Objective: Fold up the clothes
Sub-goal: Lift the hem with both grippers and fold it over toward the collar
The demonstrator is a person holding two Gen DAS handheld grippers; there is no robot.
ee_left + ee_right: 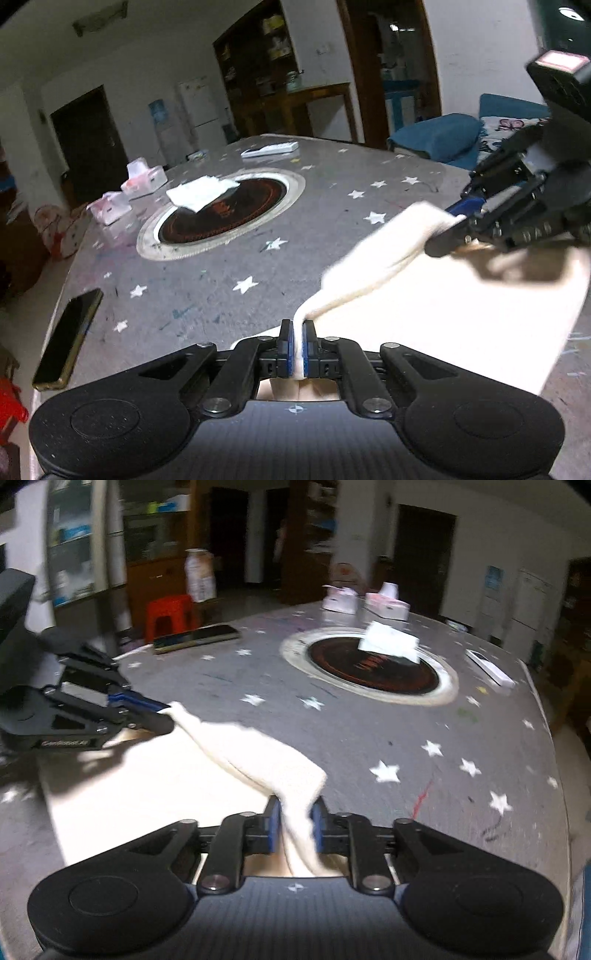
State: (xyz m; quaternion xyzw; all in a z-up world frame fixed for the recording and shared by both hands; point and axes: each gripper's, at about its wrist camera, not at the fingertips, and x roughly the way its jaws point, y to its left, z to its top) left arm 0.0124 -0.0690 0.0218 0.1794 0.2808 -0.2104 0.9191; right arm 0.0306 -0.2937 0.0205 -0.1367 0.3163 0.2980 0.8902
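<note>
- Fingers of the left gripper are pressed together on a bunched corner of the cream garment, the cloth squeezed thin between the blue pads.
- Fingers of the right gripper stand a little wider apart, with a thicker fold of the same cloth running between them; the pads seem to bear on it, though blur on the right-hand side leaves the contact there unsure.
- Between the two grips the held edge rises off the table as a soft rolled ridge, its long axis running from one gripper straight to the other.
- Below that ridge the rest of the garment lies flat on the table, on the near side, toward the person and under both grippers.
- Each gripper holds one end of the edge, so neither is nearer; the fold, I judge, turns on both carrying the edge together across the flat part while keeping it taut.
- Whether this is an early fold or a later one, the scene does not settle.
- Cloth looks thick, fuzzy and limp, like fleece or towelling, and sags between the grips.
- Table cover is grey, matt, scattered with white stars, with a dark round inset ringed in pale metal.
- A glossy black phone lies well apart at the left edge.
</note>
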